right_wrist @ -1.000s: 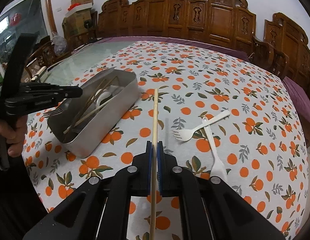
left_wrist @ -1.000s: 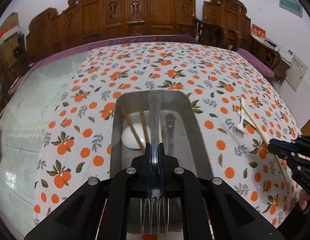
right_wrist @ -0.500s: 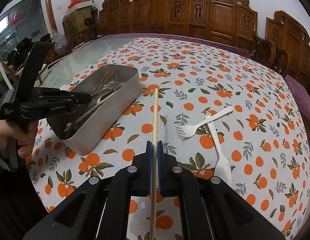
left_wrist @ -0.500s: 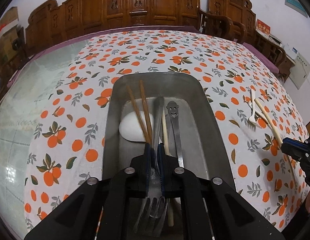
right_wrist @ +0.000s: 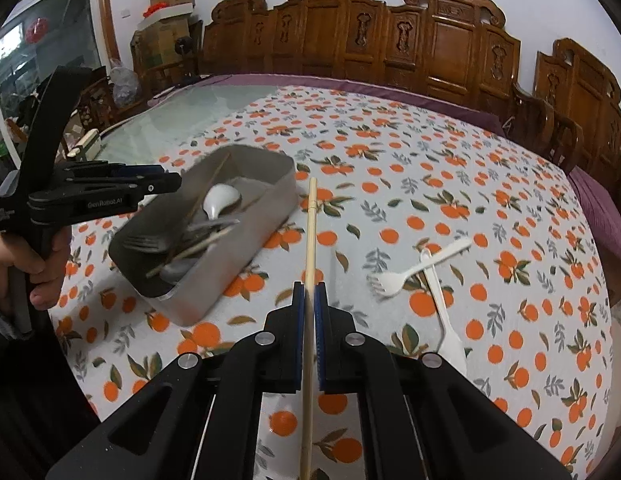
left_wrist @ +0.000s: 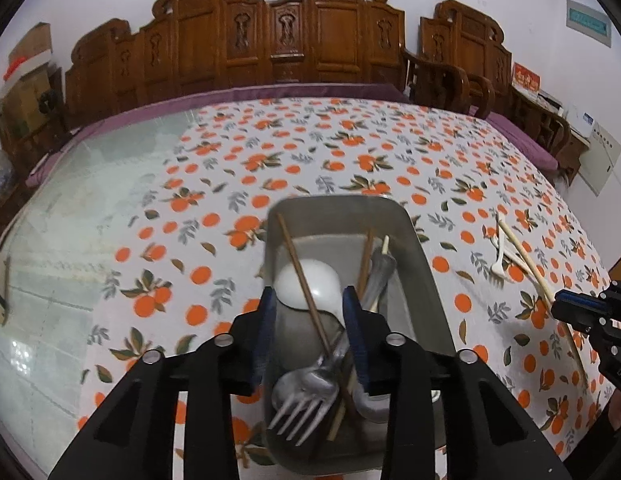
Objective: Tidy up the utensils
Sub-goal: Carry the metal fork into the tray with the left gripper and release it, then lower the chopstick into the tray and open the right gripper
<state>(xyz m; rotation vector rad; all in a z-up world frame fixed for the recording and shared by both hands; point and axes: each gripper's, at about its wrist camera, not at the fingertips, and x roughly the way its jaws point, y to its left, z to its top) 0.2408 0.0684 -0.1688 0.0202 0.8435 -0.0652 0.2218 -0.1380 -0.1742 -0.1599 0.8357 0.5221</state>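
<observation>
A metal tray (left_wrist: 424,276) (right_wrist: 250,248) on the orange-print tablecloth holds a metal fork (left_wrist: 310,392), a white spoon (left_wrist: 310,284), brown chopsticks (left_wrist: 298,264) and other cutlery. My left gripper (left_wrist: 310,300) is open above the tray; the fork lies loose below it. It also shows in the right wrist view (right_wrist: 166,180). My right gripper (right_wrist: 309,296) is shut on a pale wooden chopstick (right_wrist: 310,232), held above the cloth right of the tray. It also shows in the left wrist view (left_wrist: 558,306). A white plastic fork (right_wrist: 414,268) and white plastic spoon (right_wrist: 442,316) lie on the cloth.
Carved wooden chairs (right_wrist: 430,48) line the far side of the table. Bare glass tabletop (left_wrist: 70,220) lies left of the cloth. The white plastic cutlery (left_wrist: 498,260) shows right of the tray in the left wrist view.
My left gripper lowered the metal fork into the tray, opened and let it go. The right gripper has kept hold of the chopstick and barely moved.
</observation>
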